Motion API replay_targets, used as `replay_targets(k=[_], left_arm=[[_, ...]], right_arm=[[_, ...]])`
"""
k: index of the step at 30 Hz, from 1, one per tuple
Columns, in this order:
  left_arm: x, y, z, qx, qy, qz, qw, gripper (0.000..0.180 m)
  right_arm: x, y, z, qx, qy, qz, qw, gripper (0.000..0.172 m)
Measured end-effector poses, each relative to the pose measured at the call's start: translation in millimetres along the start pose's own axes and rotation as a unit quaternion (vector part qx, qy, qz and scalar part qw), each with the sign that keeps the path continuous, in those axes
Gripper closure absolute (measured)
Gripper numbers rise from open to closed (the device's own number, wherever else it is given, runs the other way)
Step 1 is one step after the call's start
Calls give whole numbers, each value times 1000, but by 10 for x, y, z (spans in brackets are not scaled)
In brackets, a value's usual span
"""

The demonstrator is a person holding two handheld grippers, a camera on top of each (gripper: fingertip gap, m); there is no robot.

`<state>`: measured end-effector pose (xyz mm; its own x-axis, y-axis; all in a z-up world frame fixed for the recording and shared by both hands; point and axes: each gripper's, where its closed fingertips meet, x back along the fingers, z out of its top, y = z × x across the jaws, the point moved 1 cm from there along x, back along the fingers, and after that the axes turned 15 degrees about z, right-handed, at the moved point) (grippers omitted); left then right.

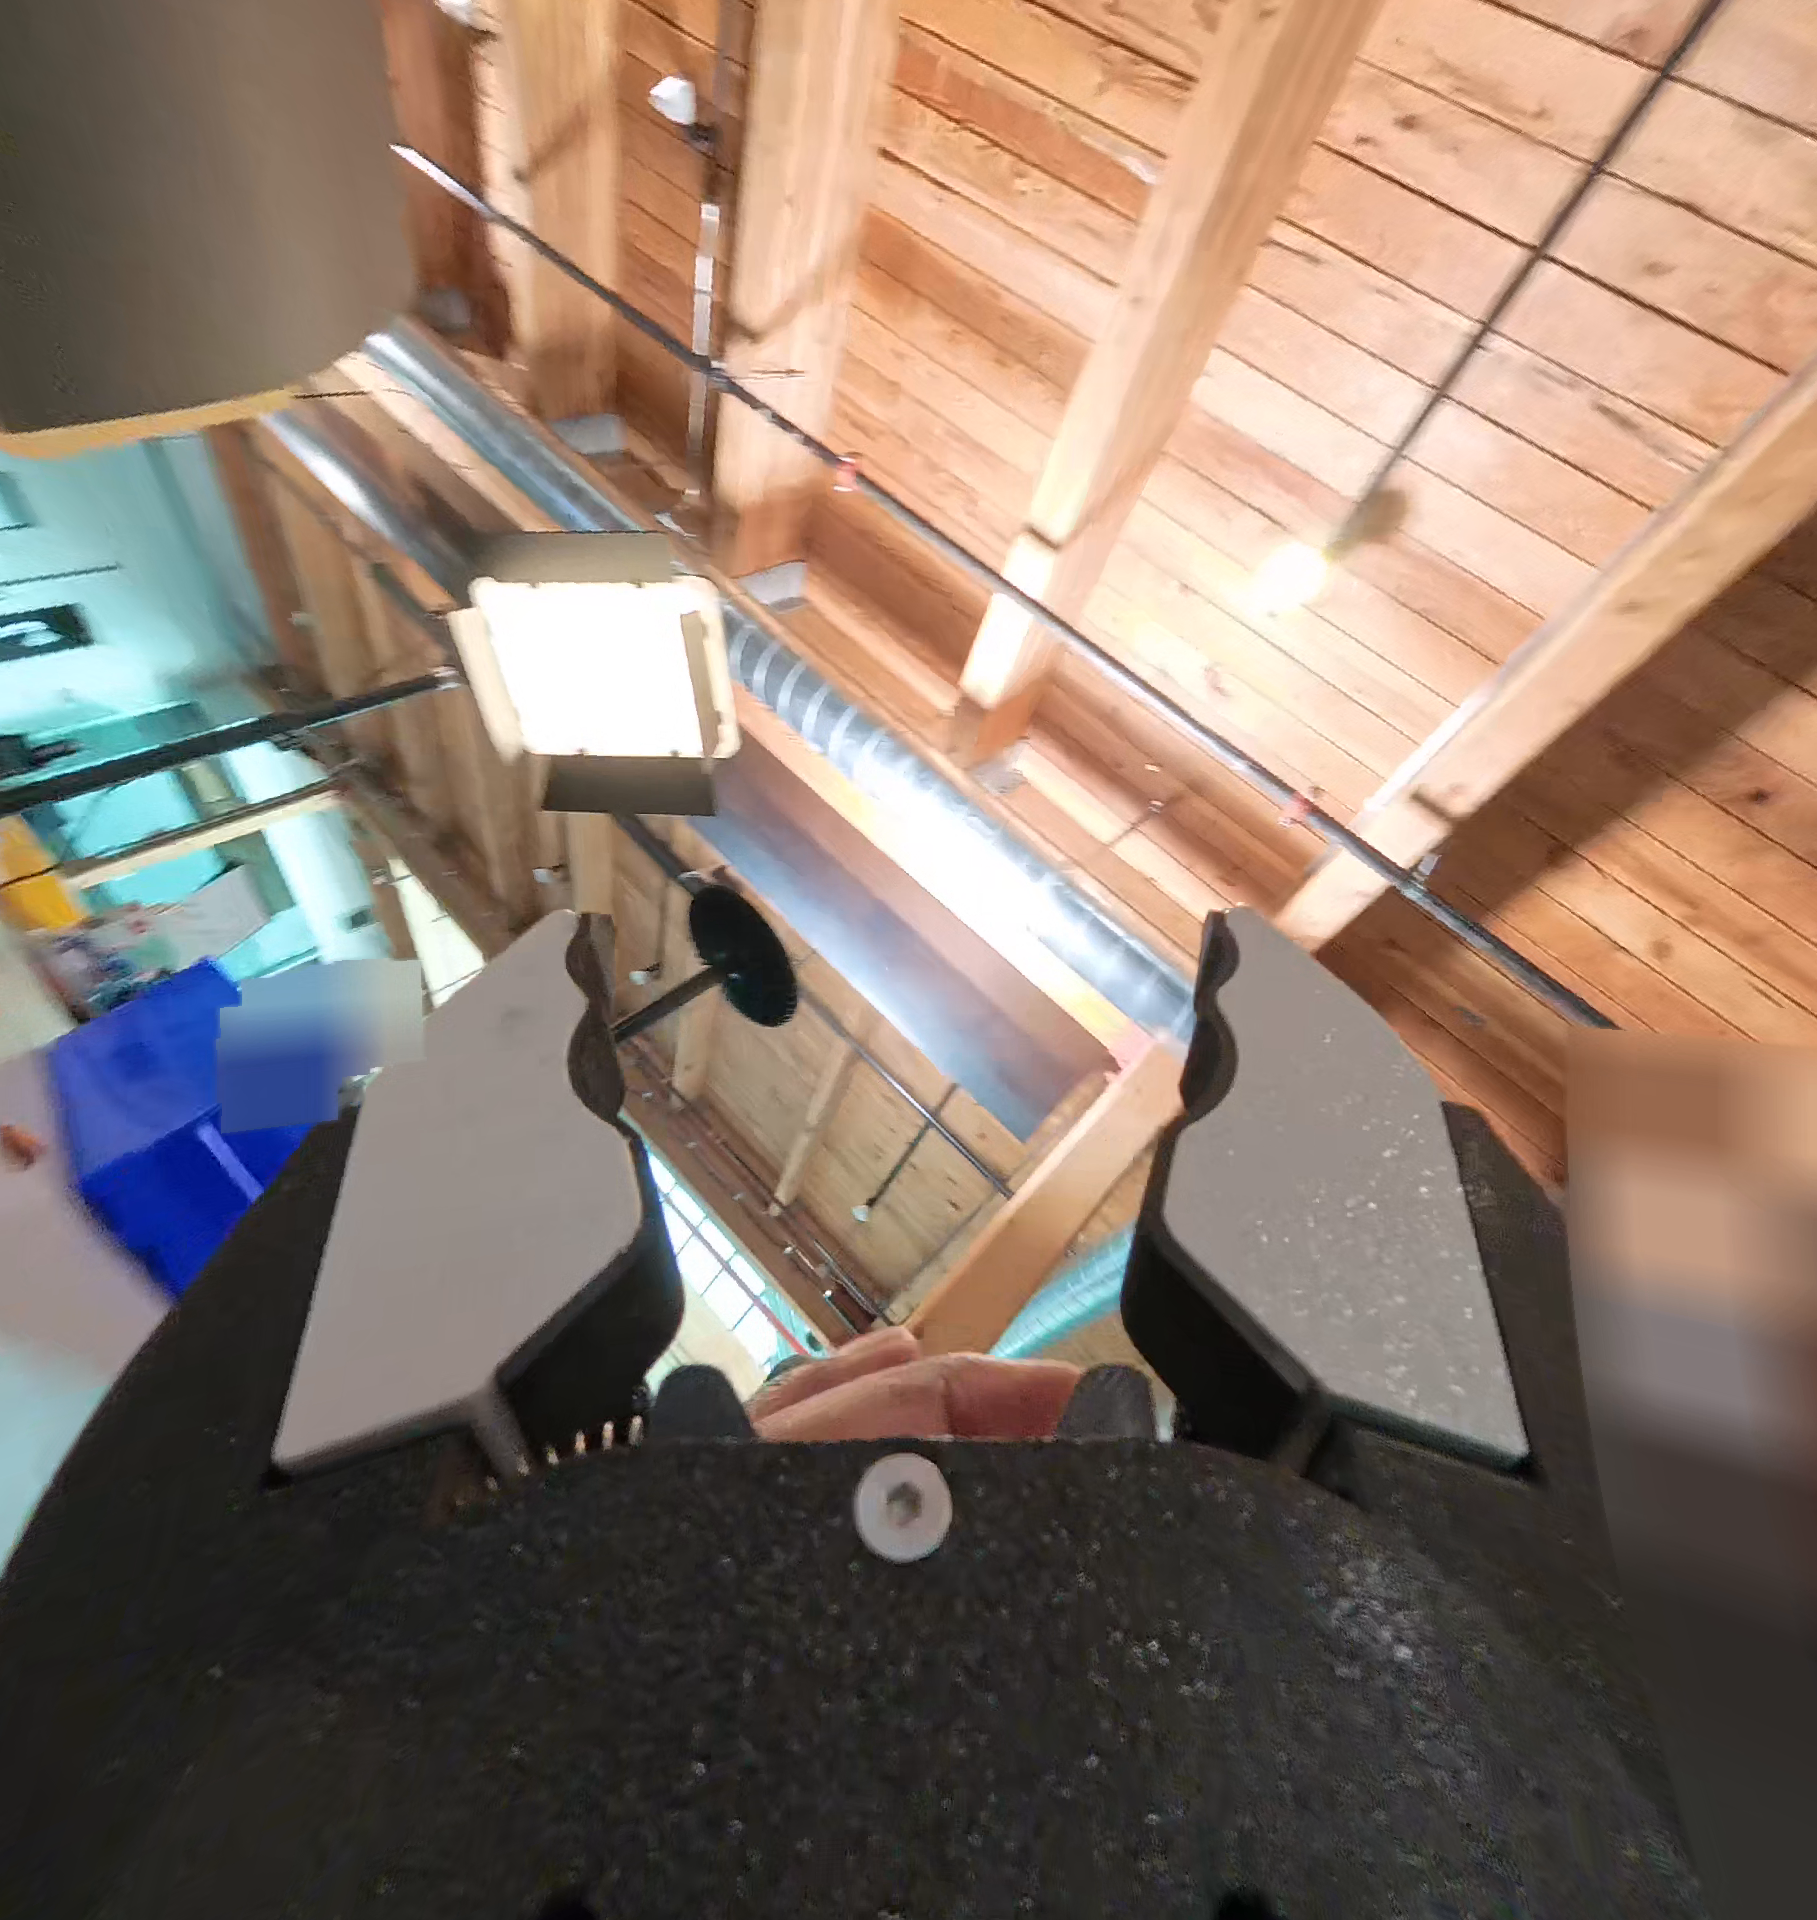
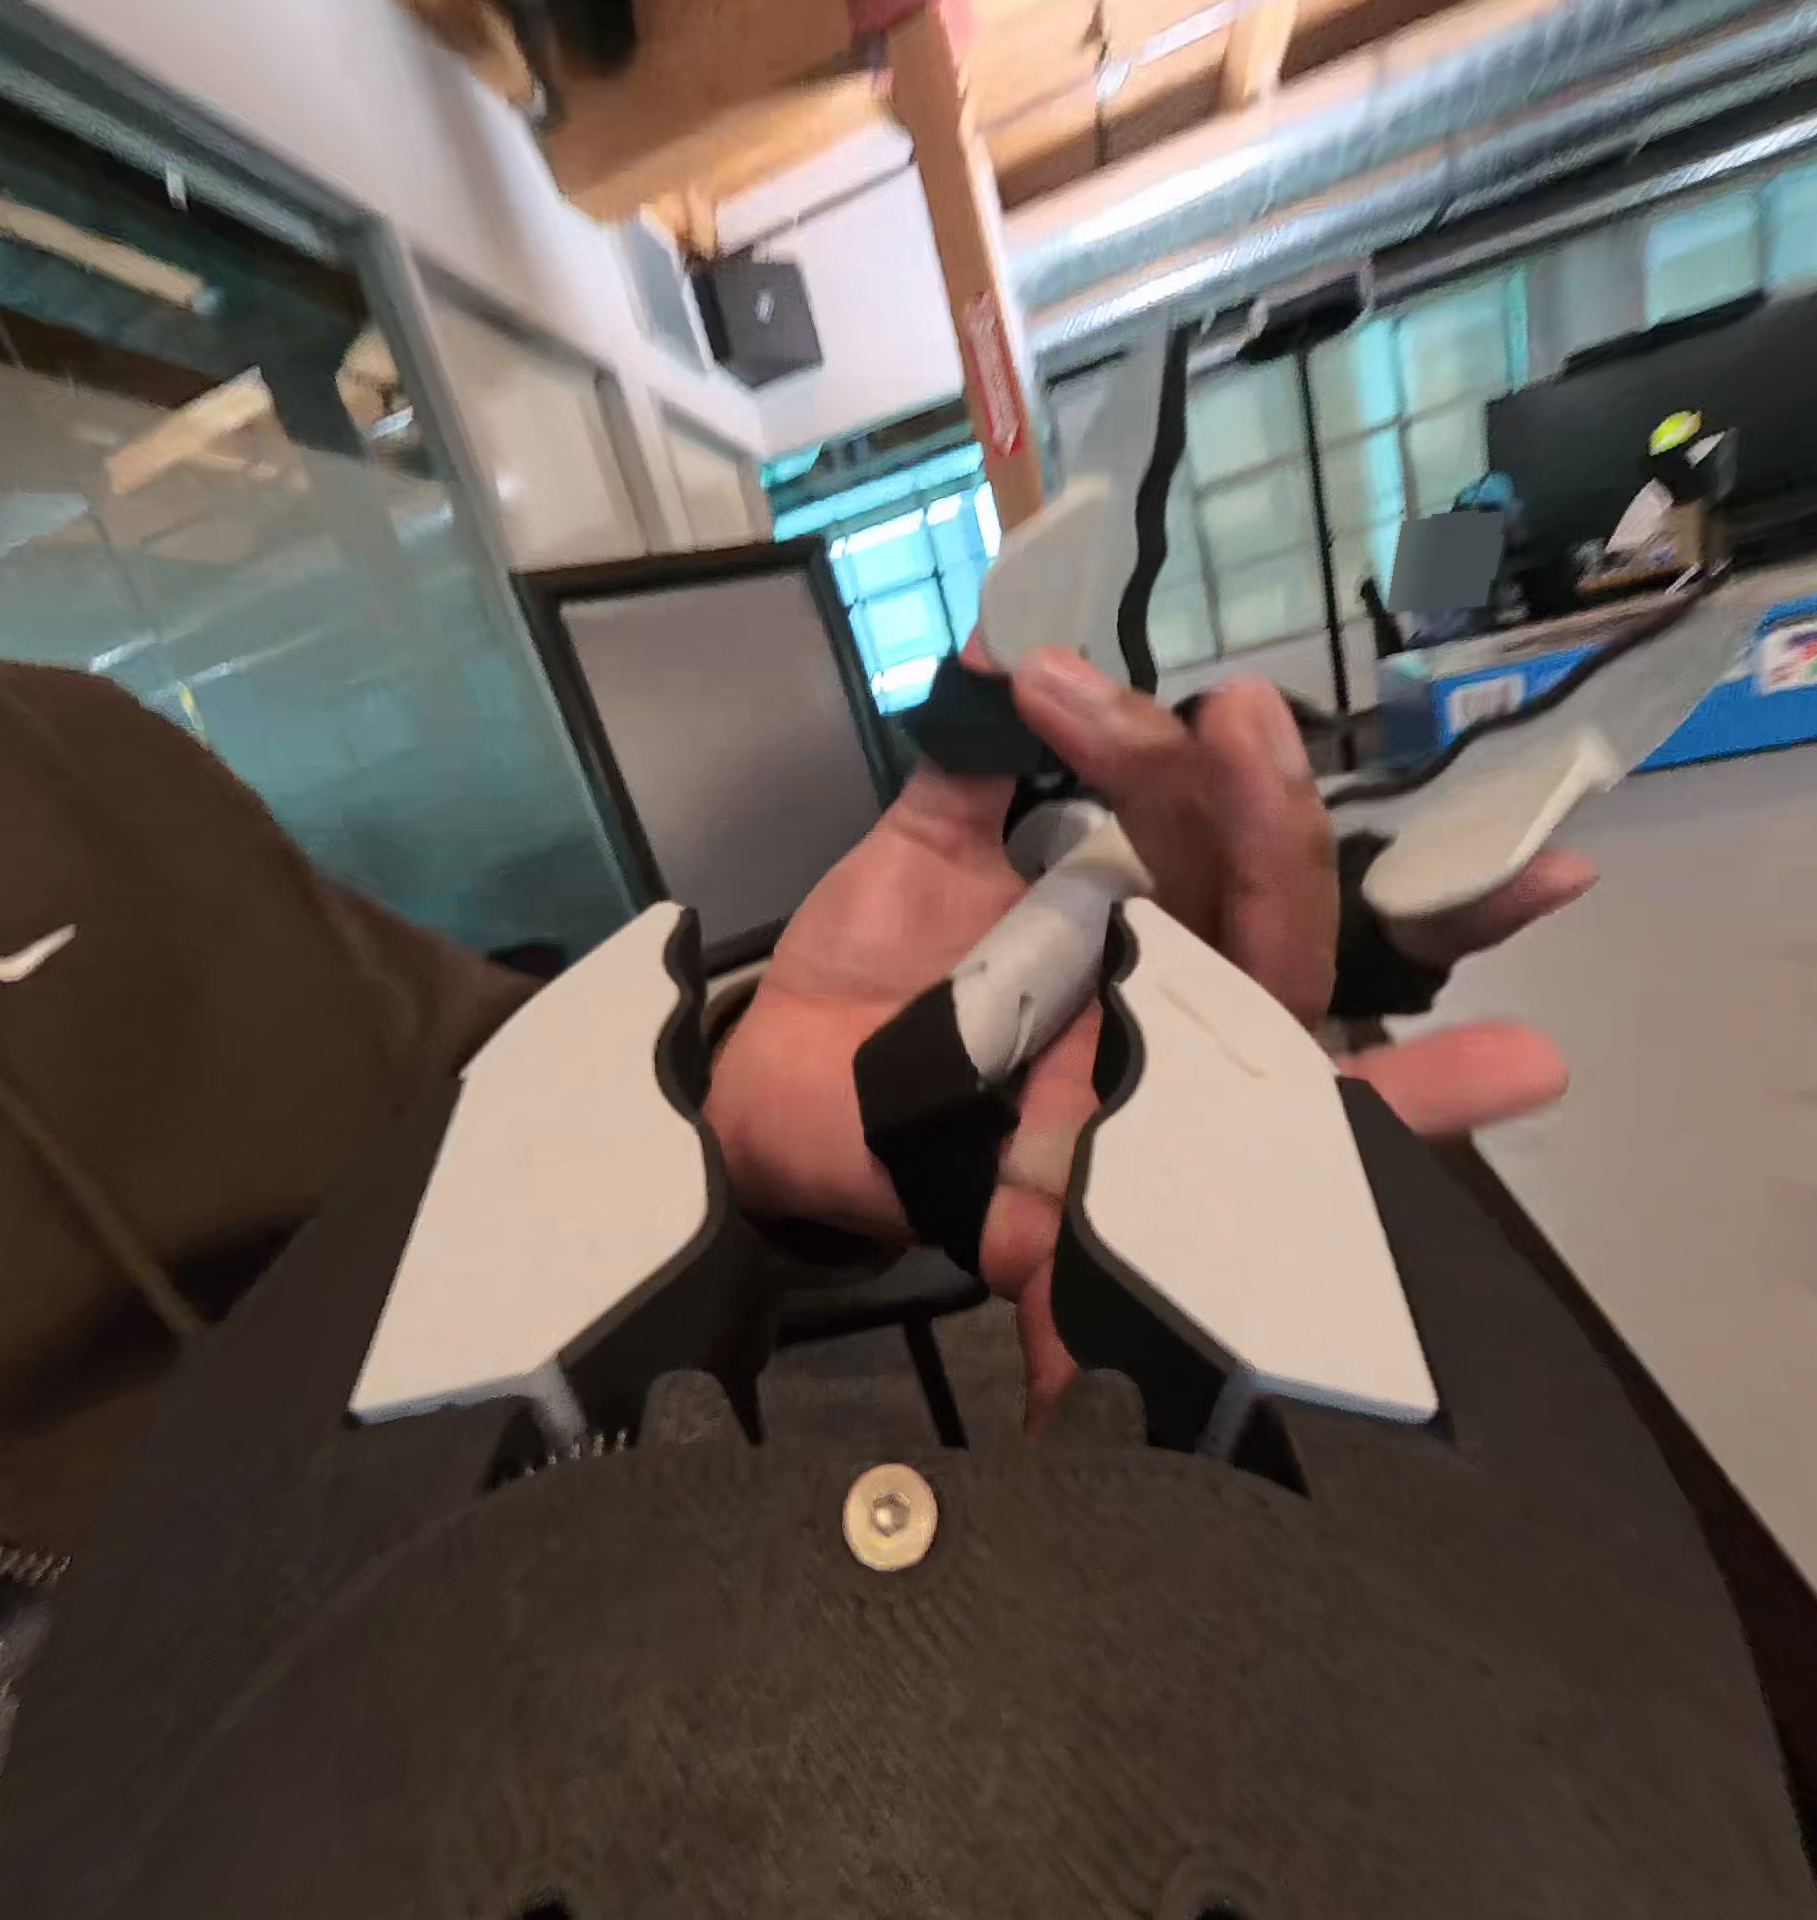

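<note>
Left claw gapes wide at ceiling beams, empty. Right claw open, empty, just beside the person's hand; closing could pinch it. Table bare nearby.

Both views bright, daylight-toned. Left wrist view: square ceiling lamp blown out white, bare bulb flaring, left edge smeared. Right wrist view: heavy motion blur on hand, windows overexposed, fisheye bending at edges.
</note>
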<state>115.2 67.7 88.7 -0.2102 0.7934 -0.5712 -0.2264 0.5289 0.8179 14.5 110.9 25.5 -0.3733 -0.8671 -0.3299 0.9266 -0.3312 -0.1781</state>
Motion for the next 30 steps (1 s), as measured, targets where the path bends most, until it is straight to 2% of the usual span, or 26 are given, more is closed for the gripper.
replay_targets(k=[1, 3, 6, 11, 14, 16, 19, 23, 26, 30], left_arm=[[19, 91, 2, -7, 7, -23, 1000, 71], [84, 297, 35, 27, 31, -89, 995, 70], [171, 471, 95, 62, 62, -149, 985, 85], [111, 495, 30, 4, 47, -123, 991, 96], [105, 558, 26, -71, 56, -112, 990, 98], [117, 568, -24, -115, 57, -107, 986, 101], [104, 446, -207, -178, 42, -87, 979, 104], [69, 306, -706, -150, -45, -105, 982, 102], [71, 307, -800, -175, -14, -110, 978, 98], [67, 371, -971, -229, -15, -115, 967, 98]], right_arm=[[-17, -13, -30, 0, -10, 5, 1000, 100], [-54, -74, -10, 8, -6, 20, 1000, 105], [-92, -181, 91, 34, 22, 30, 999, 111], [-11, -167, 89, 31, 28, 7, 999, 109], [176, -111, 404, 71, 93, -44, 992, 122], [309, -133, 660, 96, 140, -63, 983, 124], [481, -260, 1021, 130, 232, -74, 961, 123], [656, -380, 1309, 122, 339, -65, 931, 126], [826, -401, 1413, 112, 378, -72, 916, 130], [1023, -409, 1468, 121, 415, -89, 898, 136]])
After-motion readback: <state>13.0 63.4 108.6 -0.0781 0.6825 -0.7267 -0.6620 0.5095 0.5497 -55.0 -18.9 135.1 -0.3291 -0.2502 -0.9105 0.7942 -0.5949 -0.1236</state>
